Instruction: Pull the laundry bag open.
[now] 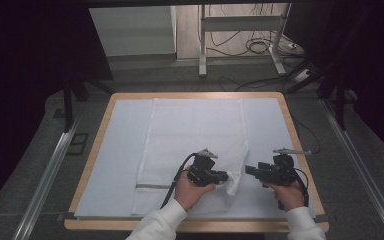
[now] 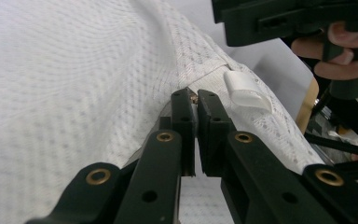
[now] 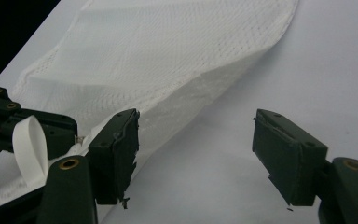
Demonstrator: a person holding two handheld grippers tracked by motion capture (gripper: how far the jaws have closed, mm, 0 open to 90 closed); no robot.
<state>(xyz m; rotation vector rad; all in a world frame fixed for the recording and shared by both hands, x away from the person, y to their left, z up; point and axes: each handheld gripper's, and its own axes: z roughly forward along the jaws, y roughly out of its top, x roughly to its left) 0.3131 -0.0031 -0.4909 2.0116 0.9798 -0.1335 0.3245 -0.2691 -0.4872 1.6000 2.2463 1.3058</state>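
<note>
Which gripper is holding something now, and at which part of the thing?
The left gripper is shut on the white mesh cloth, pinching its lifted corner near the small white loop tag. The right gripper is open, holding nothing.

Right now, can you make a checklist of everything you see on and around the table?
Surface: wooden table under a pale blue sheet.
Job's things: white mesh cloth lying flat, its near right corner lifted; white loop tag by that corner.
Clutter: nothing seen.
Grippers: left gripper shut on the cloth's corner; right gripper open, nothing between its jaws, beside the cloth's edge.
Cables: black cable trailing from the left gripper; loose wires on the floor.
Surroundings: metal desk legs, floor rails.
</note>
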